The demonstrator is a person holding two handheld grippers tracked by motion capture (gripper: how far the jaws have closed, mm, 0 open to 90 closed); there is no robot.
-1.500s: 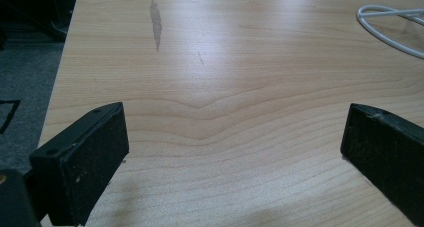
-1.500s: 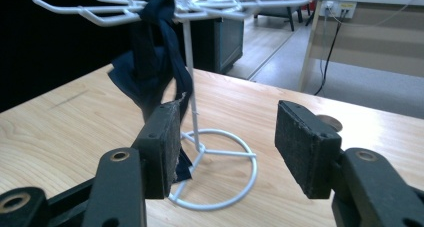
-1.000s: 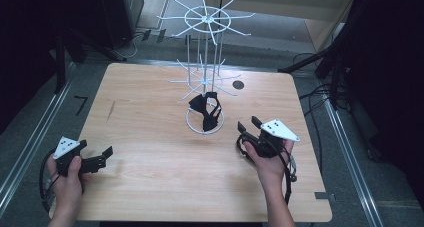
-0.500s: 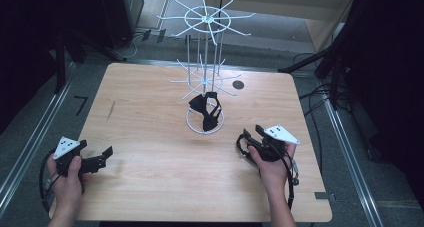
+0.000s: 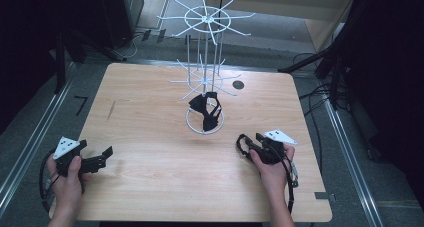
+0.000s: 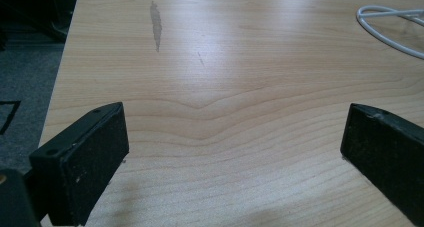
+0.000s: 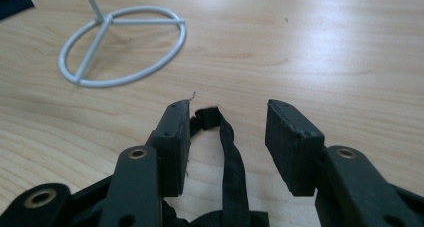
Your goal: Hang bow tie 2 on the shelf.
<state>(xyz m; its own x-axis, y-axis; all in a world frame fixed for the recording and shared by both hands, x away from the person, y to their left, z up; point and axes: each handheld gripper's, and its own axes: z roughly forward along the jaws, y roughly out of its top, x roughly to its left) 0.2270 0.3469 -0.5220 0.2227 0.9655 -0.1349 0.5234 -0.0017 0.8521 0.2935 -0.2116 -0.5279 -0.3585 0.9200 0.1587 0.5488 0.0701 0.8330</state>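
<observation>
one right hand-held gripper (image 5: pixel 248 148) sank tableward, jaws closing around black strap (image 7: pixel 231 157).

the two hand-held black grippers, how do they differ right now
The left gripper has jaws spread wide over bare wooden table, nothing between them. The right gripper has jaws that have just been closing, with a black fabric strap between them. Both sit low near the table's front edge.

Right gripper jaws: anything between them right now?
Yes. In the right gripper view a black strap runs up between the jaws of the right gripper, against the left one, apart from the right; they have just been closing.
</observation>
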